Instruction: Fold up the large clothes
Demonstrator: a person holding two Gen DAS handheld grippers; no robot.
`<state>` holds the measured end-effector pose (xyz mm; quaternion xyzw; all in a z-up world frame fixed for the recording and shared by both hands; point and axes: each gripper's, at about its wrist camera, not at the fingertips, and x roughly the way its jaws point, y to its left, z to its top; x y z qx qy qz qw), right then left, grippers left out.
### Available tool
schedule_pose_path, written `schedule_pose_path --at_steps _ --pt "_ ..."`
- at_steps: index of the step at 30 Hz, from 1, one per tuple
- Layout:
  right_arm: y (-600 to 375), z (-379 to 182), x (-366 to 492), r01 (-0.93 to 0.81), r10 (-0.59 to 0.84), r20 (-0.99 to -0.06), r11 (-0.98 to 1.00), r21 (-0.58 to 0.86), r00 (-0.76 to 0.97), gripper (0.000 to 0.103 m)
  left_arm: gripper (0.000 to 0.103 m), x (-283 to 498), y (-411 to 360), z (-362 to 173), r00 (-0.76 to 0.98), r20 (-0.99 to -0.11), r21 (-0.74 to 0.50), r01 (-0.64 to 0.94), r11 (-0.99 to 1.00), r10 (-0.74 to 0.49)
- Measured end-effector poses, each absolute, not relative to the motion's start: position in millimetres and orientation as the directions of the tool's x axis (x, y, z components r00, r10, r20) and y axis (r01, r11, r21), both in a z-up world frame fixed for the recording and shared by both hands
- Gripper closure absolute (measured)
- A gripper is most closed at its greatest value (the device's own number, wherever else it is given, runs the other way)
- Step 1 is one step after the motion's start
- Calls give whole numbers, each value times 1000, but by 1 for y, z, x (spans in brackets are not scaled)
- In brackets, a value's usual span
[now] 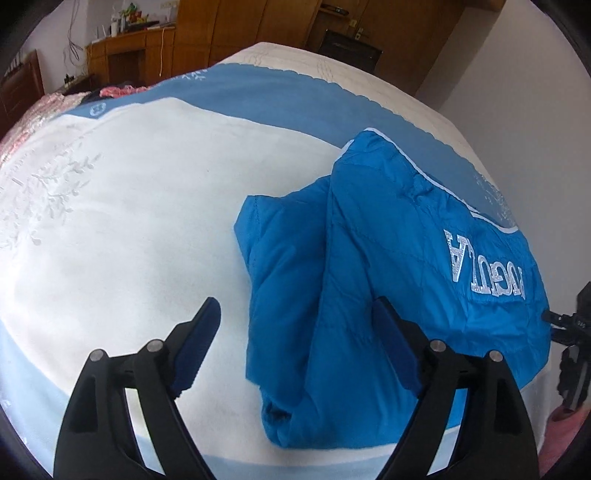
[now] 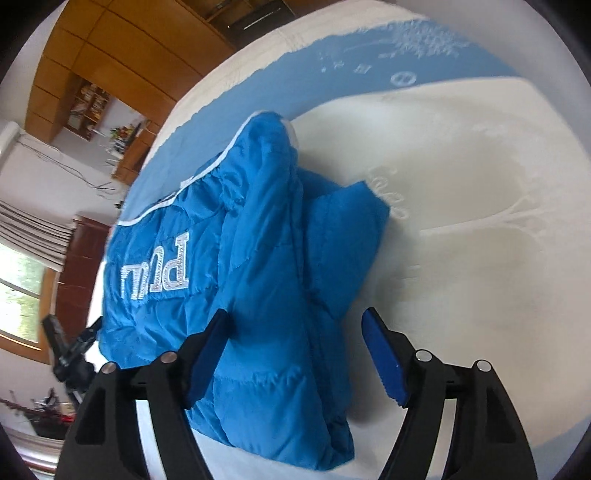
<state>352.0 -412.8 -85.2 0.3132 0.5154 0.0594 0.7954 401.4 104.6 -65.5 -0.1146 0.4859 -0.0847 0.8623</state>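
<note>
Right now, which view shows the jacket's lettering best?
The left wrist view: the lettering on the jacket is sharp, though upside down and partly hidden by a fold. The right wrist view shows it sideways, softer and smaller.

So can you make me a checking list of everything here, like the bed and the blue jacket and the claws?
Surface: bed with a white and blue cover, jacket lying on it.
Job's things: blue puffy jacket, partly folded, silver letters showing.
Clutter: pink fabric at the far bed edge.
Grippers: left claw open, over the jacket's edge; right claw open, jacket between its fingers, not pinched.
Cables: wires hanging on the white wall.
Surroundings: wooden cabinets, window, bookshelf.
</note>
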Motion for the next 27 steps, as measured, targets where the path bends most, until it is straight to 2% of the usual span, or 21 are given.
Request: schedule_pose_path --at_steps 3,5,7,8,9,10,11,12,13,14,15,17,19,27 --pt "-415 -96 358 221 465 -760 768 602 455 24 16 413 107 -75 491 -813 -343 34 939 -314" --pt "-416 -104 363 209 499 -735 743 635 459 17 16 417 109 -82 474 -804 -394 28 919 -359" --pt "-414 -105 368 186 505 -718 741 645 479 16 17 425 108 -91 443 -792 -462 15 887 -420" --pt "-412 -104 369 184 501 -718 743 643 483 19 19 428 105 -94 434 -789 -477 12 879 -434" --pt "-409 -104 372 178 493 -723 753 633 485 23 27 428 101 -94 433 -793 -467 17 884 -428" --pt "-406 -103 374 176 484 -730 763 622 483 39 39 428 96 -91 435 -799 -449 26 893 -415" --pt "-403 -102 375 170 491 -727 761 626 481 52 46 426 90 -86 444 -802 -429 36 903 -399" --pt "-401 -100 375 162 502 -717 753 637 484 58 61 424 86 -81 452 -805 -408 46 912 -383" --pt "-398 -95 374 148 503 -712 757 636 490 70 73 421 82 -76 462 -808 -386 53 921 -365" --pt "-395 -90 371 137 493 -715 768 625 496 77 77 417 78 -70 469 -811 -368 59 928 -351" --pt "-393 -84 368 123 483 -716 780 613 505 80 82 414 76 -65 474 -811 -360 58 931 -343" --pt "-390 -70 359 98 481 -700 784 613 529 86 86 407 78 -54 493 -799 -373 44 927 -345" --pt "-388 -55 350 74 502 -671 769 635 546 88 88 398 80 -42 519 -779 -387 46 921 -354" --pt "-361 12 268 -59 509 -648 809 585 567 89 89 313 78 22 576 -718 -381 145 913 -391"
